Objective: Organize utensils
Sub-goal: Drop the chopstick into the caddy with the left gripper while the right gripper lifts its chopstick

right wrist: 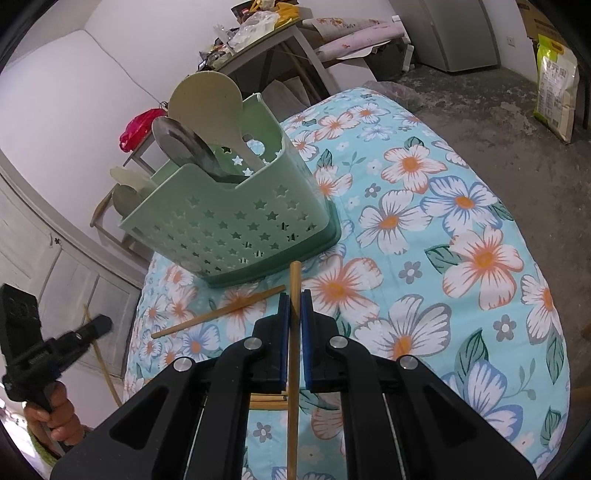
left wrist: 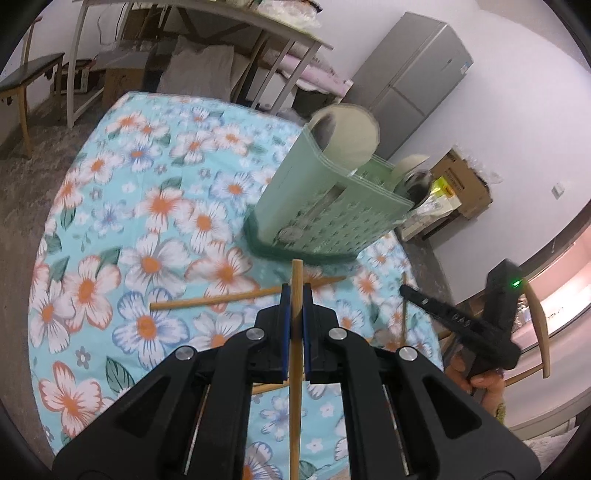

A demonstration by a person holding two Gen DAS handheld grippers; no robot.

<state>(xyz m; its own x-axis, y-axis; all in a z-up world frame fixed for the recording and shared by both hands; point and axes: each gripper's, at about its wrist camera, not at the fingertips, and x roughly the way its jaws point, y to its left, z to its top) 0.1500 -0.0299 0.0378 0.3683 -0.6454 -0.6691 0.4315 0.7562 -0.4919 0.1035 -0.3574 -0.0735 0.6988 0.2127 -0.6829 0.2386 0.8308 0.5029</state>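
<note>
- A table under a turquoise floral cloth (left wrist: 110,206) fills the middle of both views; behind it, top of the left wrist view, stand a grey cluttered table (left wrist: 207,18) and, upper right, a grey fridge (left wrist: 413,74).
- A pale green utensil caddy (right wrist: 236,218) with star cut-outs stands centre-left in the right wrist view, holding a cream rice paddle (right wrist: 207,103) and a metal ladle (right wrist: 177,140); nothing lies between it and the grippers.
- Loose chopsticks (right wrist: 218,314) lie on the cloth just before the caddy's base.
- The left gripper (left wrist: 296,295), bottom centre of its view, is clamped narrow on one upright chopstick (left wrist: 295,369) running between its blue pads.
- The right gripper (right wrist: 294,306) likewise pinches a second chopstick (right wrist: 293,369), tip near the caddy's base.
- Both grippers tilt down toward the cloth; a hand (right wrist: 55,421) at lower left grips the left handle, another hand (left wrist: 480,380) at lower right the right one.
</note>
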